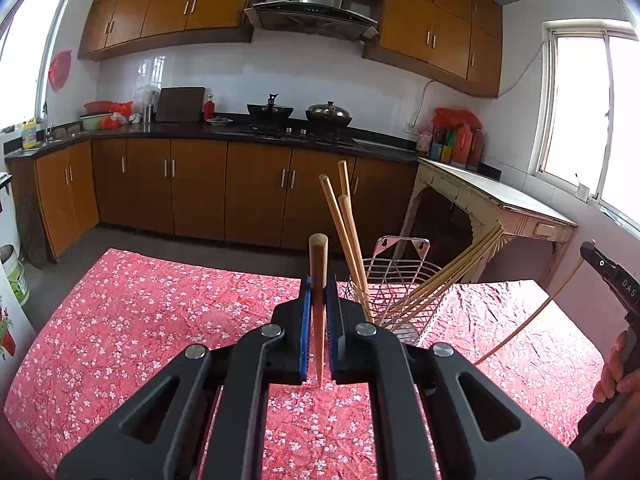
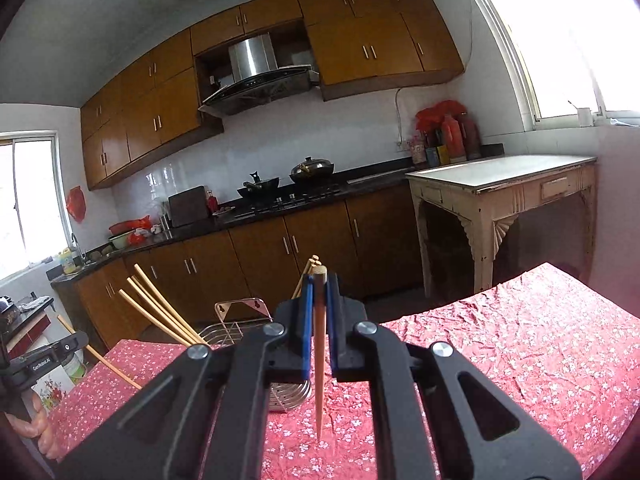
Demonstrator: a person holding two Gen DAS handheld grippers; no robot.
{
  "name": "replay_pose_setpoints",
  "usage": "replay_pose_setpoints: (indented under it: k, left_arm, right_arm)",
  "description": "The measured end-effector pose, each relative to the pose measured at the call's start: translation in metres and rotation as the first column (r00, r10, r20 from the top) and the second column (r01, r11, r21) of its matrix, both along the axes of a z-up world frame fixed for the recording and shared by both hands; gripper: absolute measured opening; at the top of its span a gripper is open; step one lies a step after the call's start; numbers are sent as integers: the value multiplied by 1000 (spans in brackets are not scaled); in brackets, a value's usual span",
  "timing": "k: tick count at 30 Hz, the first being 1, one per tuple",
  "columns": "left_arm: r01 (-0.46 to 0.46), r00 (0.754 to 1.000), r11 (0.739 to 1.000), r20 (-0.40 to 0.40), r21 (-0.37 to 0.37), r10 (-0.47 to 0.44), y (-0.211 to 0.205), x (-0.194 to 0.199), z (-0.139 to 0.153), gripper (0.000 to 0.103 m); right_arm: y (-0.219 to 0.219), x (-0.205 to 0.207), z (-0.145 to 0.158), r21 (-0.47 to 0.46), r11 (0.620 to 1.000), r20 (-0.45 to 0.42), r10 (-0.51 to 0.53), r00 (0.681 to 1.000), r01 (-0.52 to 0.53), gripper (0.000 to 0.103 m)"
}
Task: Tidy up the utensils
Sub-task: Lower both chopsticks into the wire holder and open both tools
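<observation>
My left gripper point(image 1: 319, 300) is shut on a wooden chopstick point(image 1: 318, 280), held upright above the red floral tablecloth point(image 1: 160, 320). Just right of it stands a wire utensil holder point(image 1: 394, 288) with several chopsticks point(image 1: 344, 232) leaning in it. My right gripper point(image 2: 319, 304) is shut on another chopstick point(image 2: 319, 360), also upright. The wire holder point(image 2: 236, 328) sits just behind and left of it, with several chopsticks point(image 2: 160, 312) fanning left. The right gripper shows at the far right edge of the left wrist view point(image 1: 608, 276), its chopstick point(image 1: 528, 316) slanting down.
A pale wooden side table point(image 2: 500, 184) stands past the right end of the table. Kitchen counter with woks point(image 1: 300, 114) and brown cabinets runs along the back wall. A bucket point(image 1: 14, 276) is on the floor at left.
</observation>
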State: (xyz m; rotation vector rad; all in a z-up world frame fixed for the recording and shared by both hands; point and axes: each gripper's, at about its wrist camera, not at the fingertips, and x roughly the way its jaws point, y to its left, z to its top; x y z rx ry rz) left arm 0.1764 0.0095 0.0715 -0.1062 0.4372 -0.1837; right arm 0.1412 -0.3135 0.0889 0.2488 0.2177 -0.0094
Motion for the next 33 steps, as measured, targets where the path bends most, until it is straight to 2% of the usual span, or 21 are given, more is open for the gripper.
replay_pose_setpoints:
  k: [5,9,14,18,24,33]
  left_arm:
    - [-2,1000,1000,31,5,2,-6,-3,25,7]
    - [7,998,1000,64,-4,-7,-17,-4,56,7]
    - [5,994,1000,108,-29,-2,-30,5,92,7]
    - [-33,985,999,167,-30,38,-46,21,117,7]
    - [-95,966,995,239,-28,99,-66,50,124,7]
    - [-79,987,997,135,-21,82,-77,108,78,7]
  right_arm:
    - [10,-4,37,5,1000,25,29,999,-29,8]
    - [18,-2,72,31,997,42,70,997,-71,8]
    - [28,13,113,49,993,84,106,991,-110,8]
    - [39,34,129,22,993,110,112,988,-115,8]
    - [45,69,127,12,993,115,116,986,-119,8]
    - [43,130,83,36,990,16,136,991,-136,8]
